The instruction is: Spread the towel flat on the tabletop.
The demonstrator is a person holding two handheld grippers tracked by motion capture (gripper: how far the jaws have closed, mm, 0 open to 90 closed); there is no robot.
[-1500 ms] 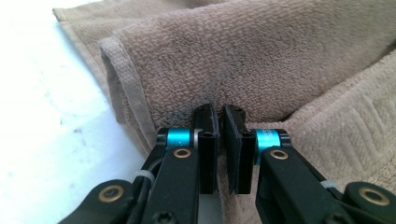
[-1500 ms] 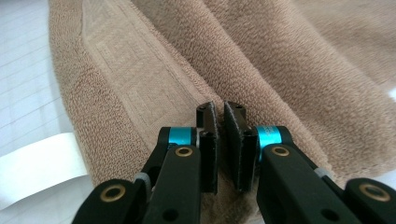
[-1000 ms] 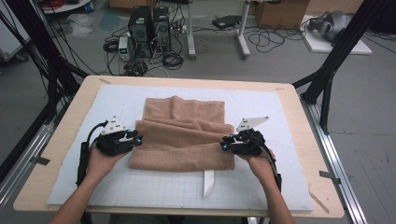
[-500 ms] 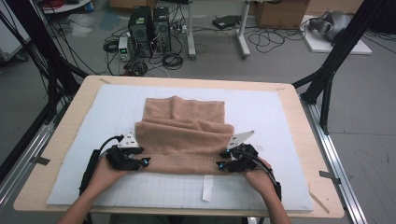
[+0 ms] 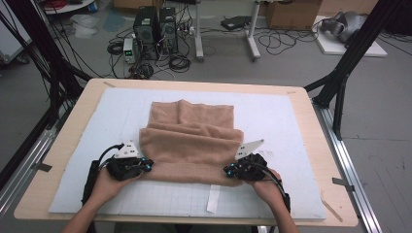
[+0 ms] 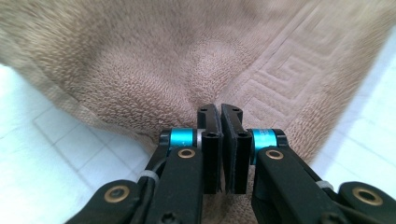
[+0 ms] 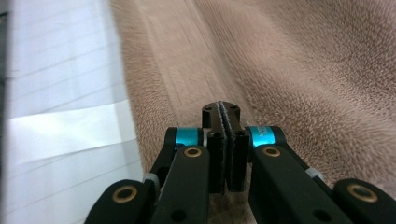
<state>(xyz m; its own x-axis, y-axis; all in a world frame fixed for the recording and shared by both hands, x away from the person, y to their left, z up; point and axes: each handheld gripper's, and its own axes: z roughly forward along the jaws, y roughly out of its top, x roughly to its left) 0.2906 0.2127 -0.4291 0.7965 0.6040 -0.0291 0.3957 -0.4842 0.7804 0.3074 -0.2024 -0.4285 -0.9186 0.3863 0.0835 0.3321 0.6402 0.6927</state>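
A tan towel [image 5: 194, 141] lies folded in layers on the white gridded mat [image 5: 272, 116]. My left gripper [image 5: 145, 167] sits low at the towel's near left corner, and my right gripper [image 5: 227, 171] at its near right corner. In the left gripper view the jaws [image 6: 219, 109] have just been closing and now stand together over the towel's patterned border [image 6: 280, 79], with no cloth seen between them. In the right gripper view the jaws [image 7: 222, 106] have also just closed, pad against pad, above the towel's hem [image 7: 187, 79] beside the mat [image 7: 56, 70].
A white paper strip [image 5: 212, 199] lies on the mat just below the towel's near edge. The wooden tabletop [image 5: 311, 126] frames the mat. Black frame legs [image 5: 345, 63] stand at the far corners, and cables and computer boxes [image 5: 155, 24] sit on the floor beyond.
Both hands have slid along the towel's sides toward the near edge of the table and sunk lower. They now rest at the towel's near corners.
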